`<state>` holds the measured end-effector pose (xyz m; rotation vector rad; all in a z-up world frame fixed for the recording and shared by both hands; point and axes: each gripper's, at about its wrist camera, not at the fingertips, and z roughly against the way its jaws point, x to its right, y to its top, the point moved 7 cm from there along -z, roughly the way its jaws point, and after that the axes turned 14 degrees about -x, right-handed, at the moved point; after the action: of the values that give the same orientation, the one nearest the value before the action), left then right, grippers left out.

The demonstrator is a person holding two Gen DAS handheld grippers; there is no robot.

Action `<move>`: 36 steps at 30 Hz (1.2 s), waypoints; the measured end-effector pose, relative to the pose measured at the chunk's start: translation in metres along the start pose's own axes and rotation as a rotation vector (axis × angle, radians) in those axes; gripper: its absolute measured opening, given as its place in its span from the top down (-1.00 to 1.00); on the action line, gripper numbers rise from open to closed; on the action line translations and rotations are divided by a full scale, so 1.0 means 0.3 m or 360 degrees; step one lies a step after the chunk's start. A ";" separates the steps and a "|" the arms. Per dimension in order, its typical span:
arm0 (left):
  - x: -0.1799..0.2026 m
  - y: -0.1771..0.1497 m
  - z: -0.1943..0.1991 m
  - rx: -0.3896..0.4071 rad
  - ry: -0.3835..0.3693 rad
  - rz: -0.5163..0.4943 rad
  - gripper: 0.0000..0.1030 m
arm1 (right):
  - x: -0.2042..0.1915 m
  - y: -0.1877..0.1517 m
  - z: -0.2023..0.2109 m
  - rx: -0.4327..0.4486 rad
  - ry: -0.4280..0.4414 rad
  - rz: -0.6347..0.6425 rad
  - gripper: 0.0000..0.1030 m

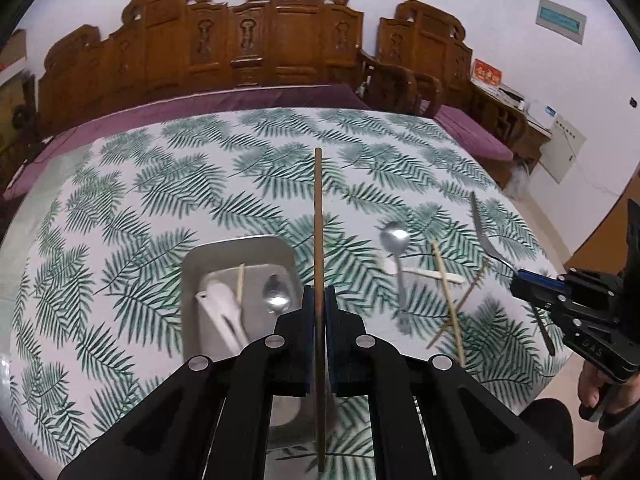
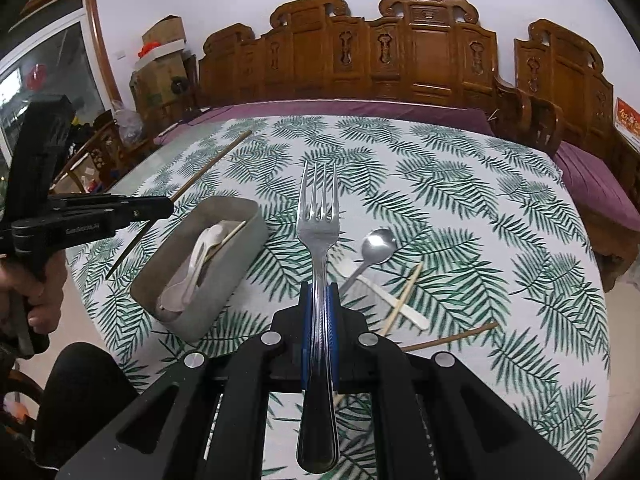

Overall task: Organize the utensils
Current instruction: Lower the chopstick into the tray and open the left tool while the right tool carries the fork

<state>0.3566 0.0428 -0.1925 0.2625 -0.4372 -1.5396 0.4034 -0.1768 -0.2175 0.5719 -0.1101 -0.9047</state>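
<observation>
The left gripper (image 1: 319, 300) is clamping a dark chopstick (image 1: 318, 216) along the centre of its own view, and the right gripper (image 2: 319, 300) is clamping a metal fork (image 2: 318, 232), tines pointing toward the upper middle of its frame. Both utensils are hanging above the leaf-print tablecloth (image 2: 460, 200), clear of it.

The grey metal tray (image 2: 240, 220) is sitting in the left centre of the right-wrist picture and just left of the held chopstick in the left-wrist one. To do this well, each utensil is probably best carried over the tray, turned to lie along its length, lowered inside the walls and only then let go; going one hand at a time would keep the grippers from colliding.

The tray is already holding a white plastic spoon (image 1: 224, 304), a pale chopstick (image 1: 240, 282) and a metal spoon (image 1: 276, 294).

Lying loose at the lower right of both frames are another metal spoon (image 2: 378, 246), a white flat utensil (image 2: 394, 300) and two more chopsticks (image 2: 404, 296).
</observation>
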 end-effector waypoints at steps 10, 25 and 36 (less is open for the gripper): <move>-0.149 -0.051 -0.118 -0.0112 0.0050 0.0107 0.92 | -0.065 0.010 -0.056 -0.0031 0.0044 0.0017 0.82; -0.188 -0.116 -0.260 -0.0243 0.0098 0.0094 0.92 | -0.086 0.005 -0.110 -0.0073 0.0069 0.0022 0.82; -0.186 -0.137 -0.237 -0.0227 0.0113 0.0050 0.76 | -0.148 0.020 -0.120 -0.0069 0.0097 0.0049 0.82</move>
<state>0.3514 0.0896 -0.2800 0.1976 -0.2728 -1.5178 0.3917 -0.1246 -0.2383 0.5555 -0.0439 -0.8571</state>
